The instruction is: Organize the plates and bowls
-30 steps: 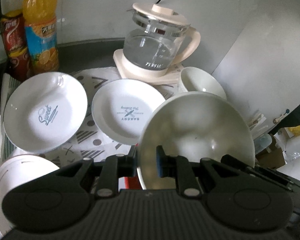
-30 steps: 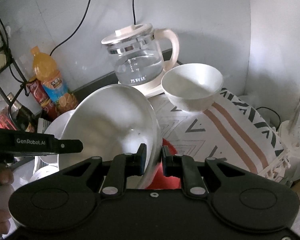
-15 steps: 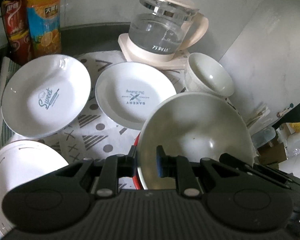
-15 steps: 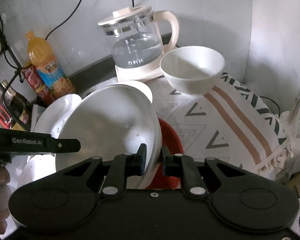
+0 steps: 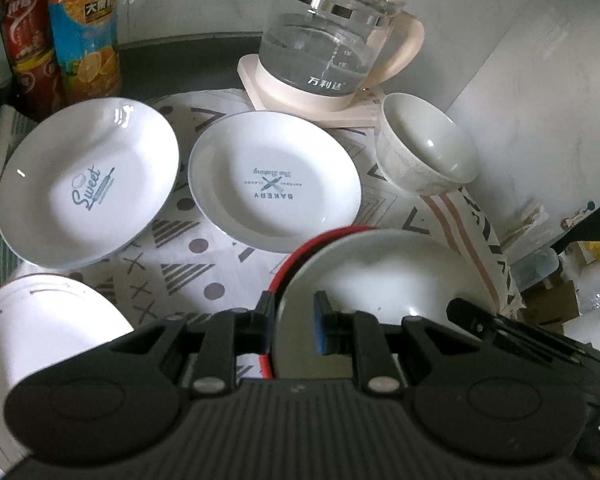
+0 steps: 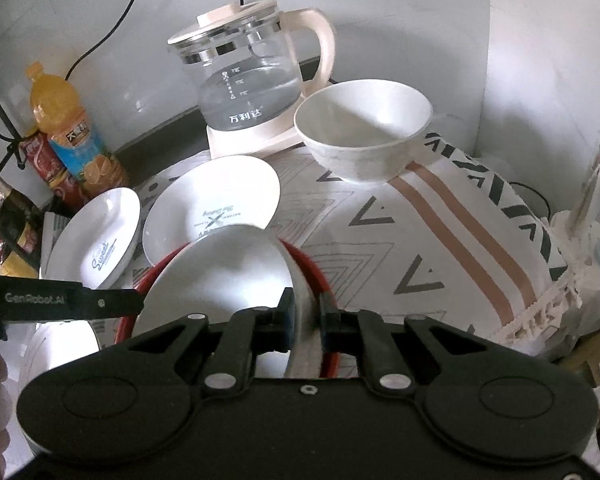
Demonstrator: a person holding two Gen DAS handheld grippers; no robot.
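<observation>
Both tongs grasp the same large white bowl by its rim. The left tongs pinch the near left edge, one finger inside and one outside. The right tongs clench the right edge, their jaws having just been closing on it. The bowl sits low in a red dish, whose rim shows around it, on the patterned cloth covering the surface. Just beyond it lies a white plate printed "Bakery", and beside that, to the left, a plate printed "Sweet". A third white plate lies at the near left. A smaller white bowl stands upright near the back right, touching the base of a glass kettle. An orange drink bottle and a red bottle stand at the far left.
</observation>
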